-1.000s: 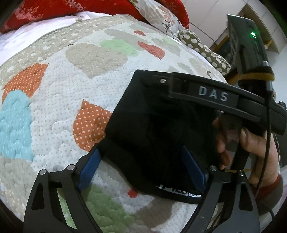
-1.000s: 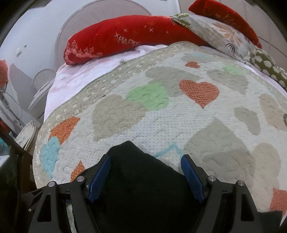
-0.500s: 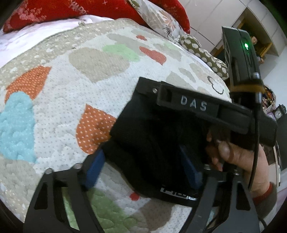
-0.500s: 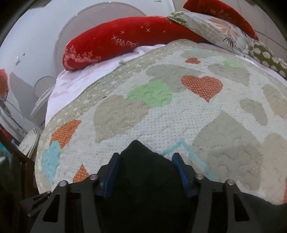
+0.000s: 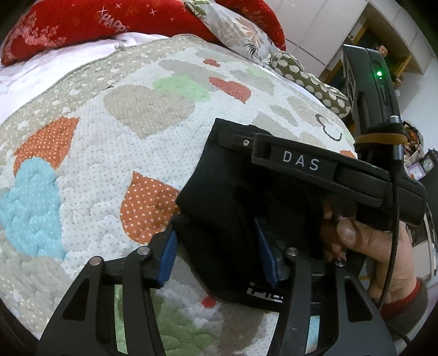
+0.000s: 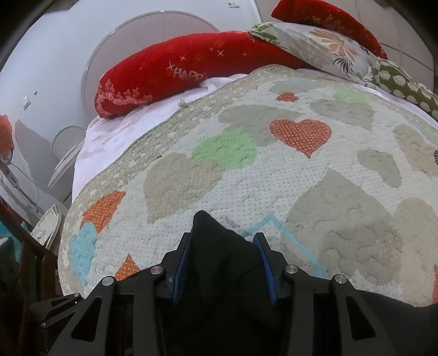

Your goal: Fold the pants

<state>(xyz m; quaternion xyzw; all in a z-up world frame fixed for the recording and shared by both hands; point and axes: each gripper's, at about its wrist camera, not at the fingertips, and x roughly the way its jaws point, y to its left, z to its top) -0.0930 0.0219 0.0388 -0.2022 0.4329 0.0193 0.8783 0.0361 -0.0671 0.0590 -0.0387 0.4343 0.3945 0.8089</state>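
Two claws pinch the black pants (image 5: 227, 208) low in the frame, on the heart quilt (image 5: 109, 153). Upper left, a red pillow (image 5: 82, 24) reads "HAPP". The left gripper (image 5: 216, 252) squeezes cloth. The right gripper (image 6: 223, 260), marked "DAS", squeezes cloth too.

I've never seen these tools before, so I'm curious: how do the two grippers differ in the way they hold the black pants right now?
The left gripper has its blue pads set wider around a thick bunch of the black pants; the right gripper pinches a narrower peak of them. In the left wrist view the right gripper shows from the side, in a hand; the right wrist view shows only its own. Both have blue pads and both grip cloth over the heart-patterned quilt.
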